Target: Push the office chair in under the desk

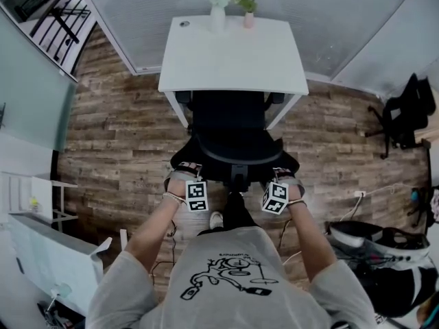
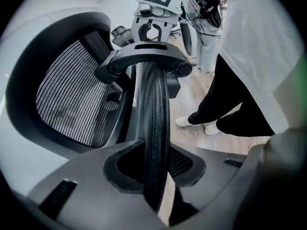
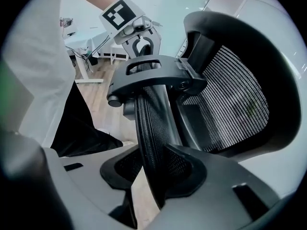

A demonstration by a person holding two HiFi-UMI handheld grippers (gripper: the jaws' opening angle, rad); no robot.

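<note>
Pinching the curved black mesh headrest (image 1: pixel 233 160) of the black office chair (image 1: pixel 230 125), the left gripper (image 2: pixel 151 172) at nine o'clock and right gripper (image 3: pixel 154 172) at three are clamping its ends; the chair is sitting partly under the white desk (image 1: pixel 233 53) at twelve.

Small office or workroom.
- White desk (image 1: pixel 233 53) at 12 o'clock, against pale ribbed wall panels (image 1: pixel 343 19).
- Black mesh office chair (image 1: pixel 230 132) at centre, facing desk.
- White vase (image 1: pixel 217 16) and pink vase (image 1: pixel 248 19) with flowers on desk's far edge.
- Wood-plank floor (image 1: pixel 116 142).
- Second black chair (image 1: pixel 405 112) at 3 o'clock.
- White cable (image 1: pixel 357 195) on floor at 4 o'clock.
- White furniture (image 1: pixel 48 259) at 8 o'clock.
</note>
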